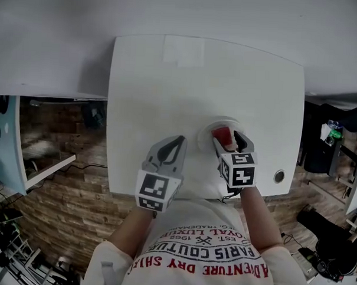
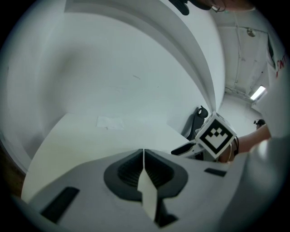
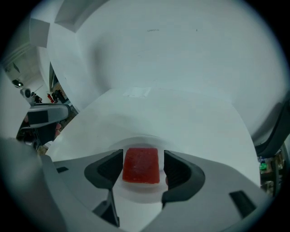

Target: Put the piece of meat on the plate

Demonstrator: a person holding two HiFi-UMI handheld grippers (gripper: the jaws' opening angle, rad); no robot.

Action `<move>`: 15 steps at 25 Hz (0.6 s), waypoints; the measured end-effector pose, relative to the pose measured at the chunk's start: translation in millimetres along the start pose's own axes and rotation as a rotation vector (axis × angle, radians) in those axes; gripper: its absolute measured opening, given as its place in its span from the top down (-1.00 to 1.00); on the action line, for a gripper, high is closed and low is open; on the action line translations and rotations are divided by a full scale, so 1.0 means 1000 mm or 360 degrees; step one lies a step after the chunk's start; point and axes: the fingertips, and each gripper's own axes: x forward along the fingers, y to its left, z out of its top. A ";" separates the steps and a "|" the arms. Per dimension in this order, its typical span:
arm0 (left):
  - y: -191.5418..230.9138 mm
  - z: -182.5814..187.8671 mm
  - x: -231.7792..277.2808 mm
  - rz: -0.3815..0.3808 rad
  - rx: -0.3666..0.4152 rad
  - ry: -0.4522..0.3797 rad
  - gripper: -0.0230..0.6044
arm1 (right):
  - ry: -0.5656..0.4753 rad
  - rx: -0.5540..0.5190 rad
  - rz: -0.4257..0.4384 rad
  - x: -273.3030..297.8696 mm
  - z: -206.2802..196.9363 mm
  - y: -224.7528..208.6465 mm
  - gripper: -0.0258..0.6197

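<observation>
A red, square piece of meat lies on a small white plate at the near right of the white table. My right gripper is open, with its jaws standing close on either side of the meat; a thin gap shows at the right jaw. My left gripper hovers over the near table edge, left of the plate. It is shut with nothing between its jaws.
The table has a round metal grommet near its right front corner and a pale paper patch at its far edge. Beyond the table's sides are a shelf at left and dark clutter at right.
</observation>
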 end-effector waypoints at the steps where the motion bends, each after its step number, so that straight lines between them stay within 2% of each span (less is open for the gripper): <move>1: -0.001 0.001 -0.001 0.0000 0.0004 -0.0005 0.89 | -0.0054 -0.0009 -0.0022 -0.007 0.007 -0.001 0.05; 3: -0.003 0.003 -0.002 0.0006 0.0010 -0.0017 0.89 | -0.0171 -0.0011 -0.0063 -0.022 0.020 -0.004 0.15; 9: -0.023 0.024 -0.010 -0.0022 0.0077 -0.0092 0.89 | -0.0381 0.0058 -0.0133 -0.065 0.040 -0.010 0.76; 11: -0.031 0.033 -0.015 -0.0032 0.0103 -0.0123 0.89 | -0.0434 0.0087 -0.0137 -0.077 0.043 -0.010 0.86; 15: -0.043 0.044 -0.028 -0.0035 0.0149 -0.0171 0.89 | -0.0571 0.0143 -0.0054 -0.104 0.052 -0.001 0.88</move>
